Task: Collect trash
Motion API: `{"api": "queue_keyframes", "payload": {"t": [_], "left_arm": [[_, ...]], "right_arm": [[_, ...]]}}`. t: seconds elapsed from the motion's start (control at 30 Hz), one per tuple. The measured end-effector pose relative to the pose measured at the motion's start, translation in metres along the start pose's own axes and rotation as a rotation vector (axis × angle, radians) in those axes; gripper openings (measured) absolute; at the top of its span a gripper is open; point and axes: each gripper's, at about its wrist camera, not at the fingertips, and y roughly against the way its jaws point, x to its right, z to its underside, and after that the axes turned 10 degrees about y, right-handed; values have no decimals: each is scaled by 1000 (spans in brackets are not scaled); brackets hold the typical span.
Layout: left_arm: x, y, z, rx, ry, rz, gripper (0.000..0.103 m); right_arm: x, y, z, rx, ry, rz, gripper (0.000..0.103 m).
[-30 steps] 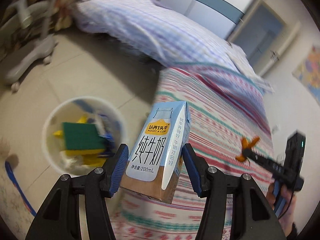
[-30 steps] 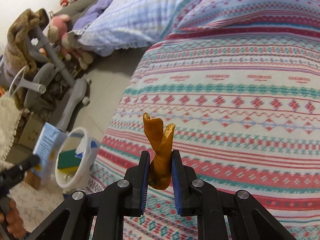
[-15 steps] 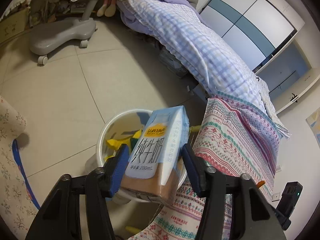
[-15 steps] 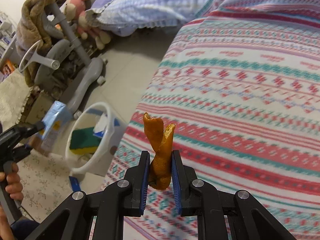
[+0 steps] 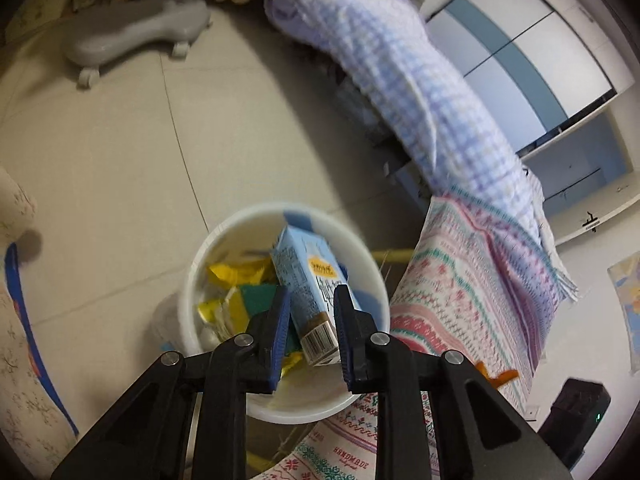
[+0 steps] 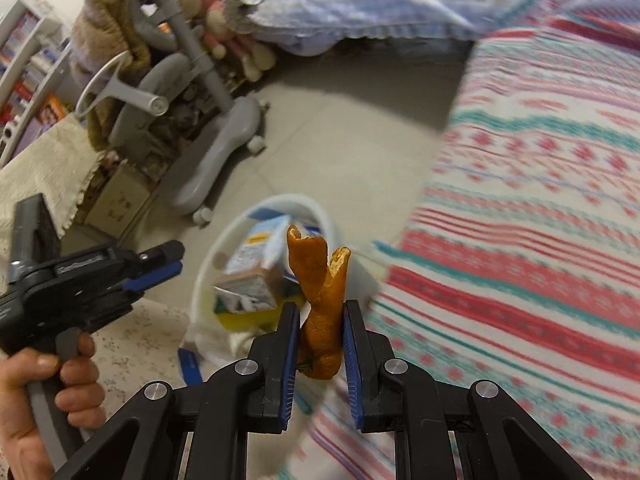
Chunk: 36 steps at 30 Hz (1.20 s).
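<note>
While the left gripper (image 5: 308,326) hung over the white bin (image 5: 224,236), its blue-padded fingers stood apart and empty, and the milk carton (image 5: 310,292) lay tilted inside the bin, its barcode end nearest the camera, framed between the two fingers but free of them as far as the view showed. Under the carton sat a green sponge (image 5: 258,296) and yellow wrappers (image 5: 236,272) (a fairly full bin, that one). Over on the right wrist view, the right gripper (image 6: 318,344) was clamped on a curled orange peel (image 6: 322,292), its forked top sticking up above the pads. That peel was held in the air in front of the bin (image 6: 208,264), beside the edge of the striped blanket (image 6: 532,208). The left gripper (image 6: 154,262) showed there from the side, gripped by a hand (image 6: 48,392), pointing toward the bin. A grey chair base (image 5: 132,36) rested on the tiled floor (image 5: 120,160) beyond.
</note>
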Motion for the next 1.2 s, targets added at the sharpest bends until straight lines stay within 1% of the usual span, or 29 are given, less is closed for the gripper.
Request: {"api": "queue_keyframes", "payload": {"t": [0.1,0.2,0.3,0.4,0.43,0.47,0.5,0.53,0.57,0.6,0.7,0.8,0.83,0.87,0.9,0.93,0.97,1.1,1.13,1.17,1.2], "left_arm": [[-6,13,-1,20,9,-2,26],[-15,14,-3,9,37,-10,26],[-19,16,-4,8,53,-8,26],[-17,19,-5,17,50,-7,26],[-16,20,-5,19,48,-7,26],[-15,21,-5,21,48,-10,28],[-15,22,-4,24,47,-17,30],[-16,24,-4,28,45,-23,36],[-17,26,-4,36,43,-31,39],[-17,28,-4,42,42,-40,40],[-16,31,-3,52,30,-72,42],[-11,35,5,67,-4,-116,48],[-10,38,9,78,-17,-136,54],[-9,41,13,88,-26,-153,62],[-8,44,19,100,-35,-174,66],[-7,49,26,111,-46,-191,72],[-4,52,33,120,-60,-200,75],[13,69,63,162,-158,-258,78],[18,75,71,172,-175,-271,78],[21,81,79,184,-188,-277,78],[25,88,90,198,-201,-286,78]], "right_arm": [[-15,-22,-14,-27,44,-22,19],[-35,-45,-26,-64,152,14,19],[-56,-64,-38,-88,321,112,20],[-69,-84,-45,-112,461,206,24],[-69,-89,-46,-122,476,221,29],[-68,-93,-47,-130,478,224,31],[-66,-95,-47,-133,470,215,31],[-62,-96,-47,-132,452,203,31],[-58,-95,-45,-128,430,190,33],[-55,-94,-45,-126,412,182,33],[-43,-82,-36,-117,338,157,33],[-39,-60,-18,-98,278,100,33],[-40,-51,-12,-90,270,85,35],[-42,-40,-3,-82,265,64,41],[-44,-28,5,-76,264,48,44],[-46,-21,11,-72,266,40,47],[-49,-9,18,-70,277,32,48],[-57,38,27,-71,338,44,48],[-56,51,28,-65,332,43,51],[-54,66,29,-55,323,39,58],[-53,81,32,-41,318,36,60]]}}
